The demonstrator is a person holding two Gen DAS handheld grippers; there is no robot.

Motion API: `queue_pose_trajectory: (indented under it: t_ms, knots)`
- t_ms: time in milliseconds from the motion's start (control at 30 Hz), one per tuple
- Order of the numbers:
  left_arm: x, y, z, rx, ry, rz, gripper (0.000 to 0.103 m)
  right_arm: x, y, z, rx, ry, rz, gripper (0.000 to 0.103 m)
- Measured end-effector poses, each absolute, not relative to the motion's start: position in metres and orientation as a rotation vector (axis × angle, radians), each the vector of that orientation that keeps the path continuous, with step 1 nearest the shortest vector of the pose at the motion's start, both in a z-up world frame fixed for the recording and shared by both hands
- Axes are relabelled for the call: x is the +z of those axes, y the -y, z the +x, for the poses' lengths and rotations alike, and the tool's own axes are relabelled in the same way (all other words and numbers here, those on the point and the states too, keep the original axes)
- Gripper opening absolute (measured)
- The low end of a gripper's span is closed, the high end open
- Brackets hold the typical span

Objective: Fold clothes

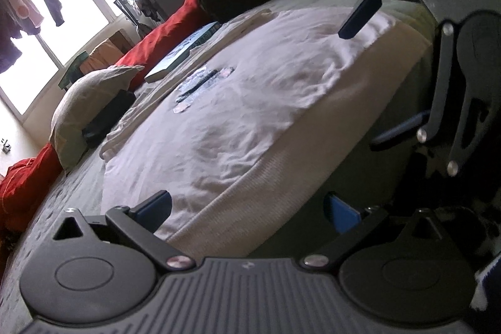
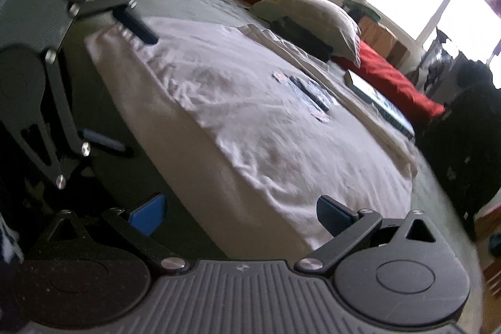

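Right now I have both grippers low at the near edge of the bed [image 1: 78, 193], and the white T-shirt [image 1: 250, 102] lies flat just ahead of them, printed side up. Its ribbed hem [image 1: 250, 196] is the nearest edge; the garment's long axis runs away from me toward the far side, where the pillow [image 1: 90, 102] and red bedding [image 1: 162, 33] sit.

My left gripper [image 1: 253, 212] stands with jaws wide apart and nothing between them, straddling the hem toward its left end. My right gripper [image 2: 241, 212] is likewise spread wide and empty, with its right finger over the shirt near the right corner and the other over bare bed. Each gripper looks about equally near its own corner, so I judge the next move is a two-handed pinch of the hem, then carrying it to the far end.
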State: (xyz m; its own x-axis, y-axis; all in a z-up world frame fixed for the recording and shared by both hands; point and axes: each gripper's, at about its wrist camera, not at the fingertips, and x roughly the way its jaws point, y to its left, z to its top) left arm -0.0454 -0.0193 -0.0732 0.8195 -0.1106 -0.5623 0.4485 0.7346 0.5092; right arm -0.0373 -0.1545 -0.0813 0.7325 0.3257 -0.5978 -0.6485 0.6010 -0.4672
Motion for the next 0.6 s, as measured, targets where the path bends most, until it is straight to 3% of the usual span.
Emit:
queue_pose_trajectory:
  t_ms: [267, 600]
  knots:
    - [-0.056, 0.013, -0.047, -0.313, -0.467, 0.651, 0.102, -0.091, 0.151, -0.048, 0.492, -0.379, -0.873, 0.103]
    - [-0.063, 0.033, -0.048, -0.379, -0.407, 0.741, 0.102, -0.055, 0.159, -0.058, 0.427, -0.226, -0.807, 0.103]
